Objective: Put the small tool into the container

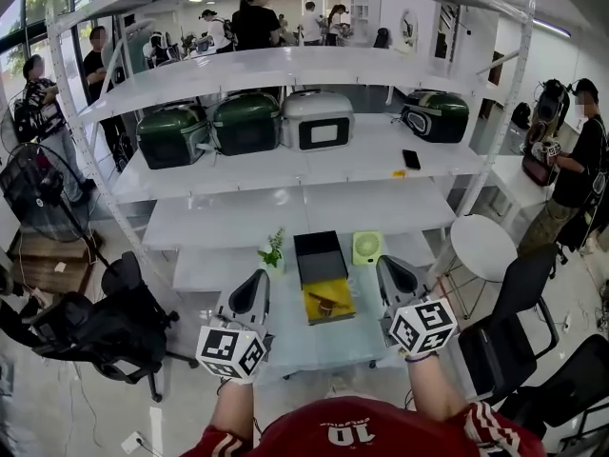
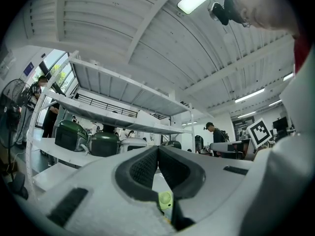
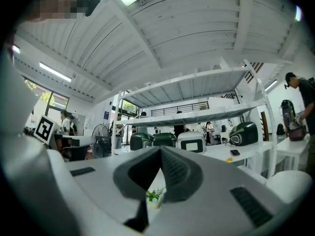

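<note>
I stood by while both grippers were held level over the lowest shelf (image 1: 285, 346). The left gripper (image 1: 255, 288) had its jaws pressed together at the tips with nothing between them; the right gripper (image 1: 392, 272) was closed the same way and empty too.

Between the two, further back on the shelf, sat the black container (image 1: 319, 253); a yellow tray (image 1: 339, 312) lay touching its near edge. Whether tray and container were one hinged piece I could not tell.

The tool (image 1: 324, 303) lay on the yellow tray, brownish and too small to make out its shape; it was not in the black part, and neither gripper touched it.

A plant (image 1: 273, 251) stood just left of the container and a green fan (image 1: 367, 248) just right of it. From the grippers' own cameras the container and tool were hidden behind the jaws; only a sliver of the fan showed under the left pair, and a bit of the plant under the right.

Cookers (image 1: 245, 124) lined a higher shelf; people behind them were cut off by the shelves, and a black chair (image 1: 114, 327) was partly out of frame at the left.
</note>
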A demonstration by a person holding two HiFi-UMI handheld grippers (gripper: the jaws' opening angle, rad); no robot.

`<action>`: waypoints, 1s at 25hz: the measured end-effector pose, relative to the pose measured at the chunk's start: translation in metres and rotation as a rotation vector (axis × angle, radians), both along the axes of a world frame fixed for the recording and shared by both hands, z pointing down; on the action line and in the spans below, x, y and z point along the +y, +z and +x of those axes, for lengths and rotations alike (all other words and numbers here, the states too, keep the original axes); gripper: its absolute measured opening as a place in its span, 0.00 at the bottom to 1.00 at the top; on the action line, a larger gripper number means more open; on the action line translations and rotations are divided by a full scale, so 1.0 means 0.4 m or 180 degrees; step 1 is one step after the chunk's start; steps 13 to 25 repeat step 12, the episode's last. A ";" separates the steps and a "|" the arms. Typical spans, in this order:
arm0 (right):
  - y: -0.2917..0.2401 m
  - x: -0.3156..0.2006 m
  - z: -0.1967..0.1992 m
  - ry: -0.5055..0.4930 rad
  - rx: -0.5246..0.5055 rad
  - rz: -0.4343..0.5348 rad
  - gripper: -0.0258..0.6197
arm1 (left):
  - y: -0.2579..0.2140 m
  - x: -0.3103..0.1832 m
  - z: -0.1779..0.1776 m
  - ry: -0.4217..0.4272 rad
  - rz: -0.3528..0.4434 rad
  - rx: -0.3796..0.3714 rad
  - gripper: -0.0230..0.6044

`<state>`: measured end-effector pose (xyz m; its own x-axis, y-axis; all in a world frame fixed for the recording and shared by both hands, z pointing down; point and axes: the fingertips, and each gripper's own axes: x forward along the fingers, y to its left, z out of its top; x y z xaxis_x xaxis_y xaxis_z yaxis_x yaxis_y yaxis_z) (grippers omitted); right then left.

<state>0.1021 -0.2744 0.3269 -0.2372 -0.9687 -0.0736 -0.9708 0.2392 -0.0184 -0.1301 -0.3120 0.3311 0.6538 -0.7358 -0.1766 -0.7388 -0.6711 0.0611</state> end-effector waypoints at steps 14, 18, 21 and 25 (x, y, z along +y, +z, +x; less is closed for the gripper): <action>0.009 0.011 -0.003 0.0031 0.0005 -0.0016 0.04 | 0.006 0.001 -0.015 0.0005 0.0000 0.0071 0.03; 0.009 0.011 -0.003 0.0031 0.0005 -0.0016 0.04 | 0.006 0.001 -0.015 0.0005 0.0000 0.0071 0.03; 0.009 0.011 -0.003 0.0031 0.0005 -0.0016 0.04 | 0.006 0.001 -0.015 0.0005 0.0000 0.0071 0.03; 0.009 0.011 -0.003 0.0031 0.0005 -0.0016 0.04 | 0.006 0.001 -0.015 0.0005 0.0000 0.0071 0.03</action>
